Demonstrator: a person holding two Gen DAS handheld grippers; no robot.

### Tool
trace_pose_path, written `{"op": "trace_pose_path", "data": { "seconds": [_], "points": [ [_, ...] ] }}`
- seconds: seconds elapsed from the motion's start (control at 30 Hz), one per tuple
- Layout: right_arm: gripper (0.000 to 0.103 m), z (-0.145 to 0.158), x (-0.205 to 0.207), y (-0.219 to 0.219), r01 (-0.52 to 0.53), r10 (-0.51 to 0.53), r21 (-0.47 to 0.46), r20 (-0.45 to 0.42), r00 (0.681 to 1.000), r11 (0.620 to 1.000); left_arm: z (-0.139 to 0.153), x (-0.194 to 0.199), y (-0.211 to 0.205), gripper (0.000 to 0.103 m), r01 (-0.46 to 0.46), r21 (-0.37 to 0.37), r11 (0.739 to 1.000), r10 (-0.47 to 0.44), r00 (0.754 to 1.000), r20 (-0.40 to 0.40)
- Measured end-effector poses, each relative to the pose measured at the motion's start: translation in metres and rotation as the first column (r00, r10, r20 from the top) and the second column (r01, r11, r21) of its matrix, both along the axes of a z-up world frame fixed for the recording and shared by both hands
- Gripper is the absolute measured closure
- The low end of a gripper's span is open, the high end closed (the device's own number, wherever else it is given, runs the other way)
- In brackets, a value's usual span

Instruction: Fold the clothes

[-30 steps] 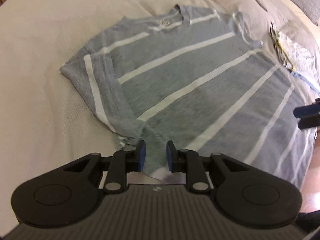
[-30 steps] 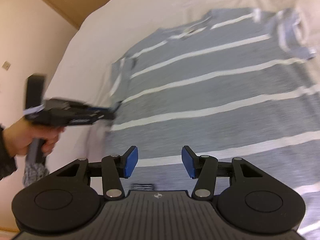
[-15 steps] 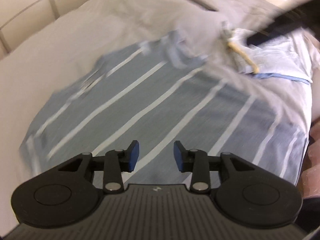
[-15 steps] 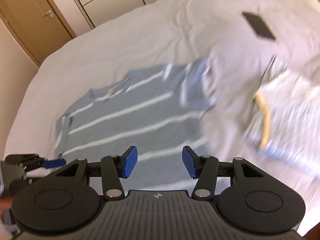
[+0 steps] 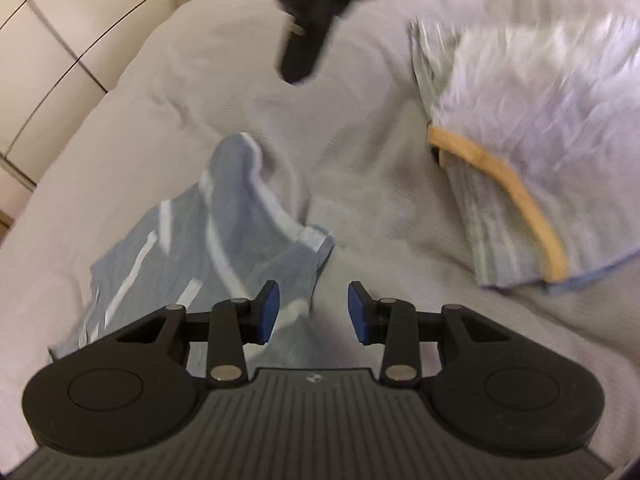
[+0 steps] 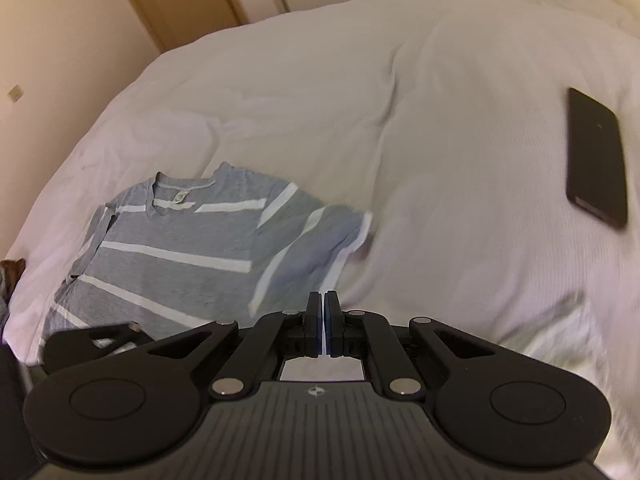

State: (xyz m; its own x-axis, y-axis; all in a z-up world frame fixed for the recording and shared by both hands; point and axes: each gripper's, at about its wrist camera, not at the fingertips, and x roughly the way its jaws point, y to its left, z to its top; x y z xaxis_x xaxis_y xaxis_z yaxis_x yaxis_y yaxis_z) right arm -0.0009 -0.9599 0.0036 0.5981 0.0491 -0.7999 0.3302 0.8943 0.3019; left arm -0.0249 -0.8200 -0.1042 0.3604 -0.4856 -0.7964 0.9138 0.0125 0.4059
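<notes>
A grey T-shirt with white stripes point(image 6: 180, 248) lies face up on the bed, collar at the far end. Its right sleeve point(image 5: 244, 224) is rumpled and partly lifted, just ahead of my left gripper point(image 5: 313, 312), which is open with nothing between its blue pads. In the right wrist view my right gripper point(image 6: 323, 328) is shut, pads pressed together, with no cloth visible between them; it hovers near the shirt's right edge. A dark blurred shape point(image 5: 308, 20) at the top of the left wrist view looks like the other gripper.
A folded pile of pale clothes point(image 5: 532, 128) with a yellow trim lies to the right of the sleeve. A black phone point(image 6: 596, 160) rests on the white bedcover point(image 6: 400, 120). A door and cupboards stand beyond the bed.
Both views swung right, from the shirt's body toward its right sleeve and the folded pile. My right gripper went from open to shut. The left jaws opened wider.
</notes>
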Motion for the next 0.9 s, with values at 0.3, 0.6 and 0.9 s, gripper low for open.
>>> {"op": "trace_pose_path", "data": {
  "seconds": [0.3, 0.6, 0.9],
  "points": [
    [0.091, -0.034, 0.025, -0.054, -0.122, 0.123, 0.060, -0.026, 0.992, 0.991, -0.003, 0.015, -0.006, 0.100, -0.055, -0.063, 0.996, 0.051, 0.996, -0.074],
    [0.052, -0.053, 0.097, -0.067, -0.349, 0.348, -0.041, -0.017, 0.937, 0.936, -0.003, 0.031, -0.008, 0.101, -0.121, -0.129, 0.984, 0.099, 0.981, -0.165],
    [0.052, -0.089, 0.135, -0.039, -0.740, 0.733, -0.072, -0.108, 0.672, 0.669, -0.009, 0.041, 0.006, 0.101, -0.191, -0.143, 0.971, 0.158, 0.965, -0.210]
  ]
}}
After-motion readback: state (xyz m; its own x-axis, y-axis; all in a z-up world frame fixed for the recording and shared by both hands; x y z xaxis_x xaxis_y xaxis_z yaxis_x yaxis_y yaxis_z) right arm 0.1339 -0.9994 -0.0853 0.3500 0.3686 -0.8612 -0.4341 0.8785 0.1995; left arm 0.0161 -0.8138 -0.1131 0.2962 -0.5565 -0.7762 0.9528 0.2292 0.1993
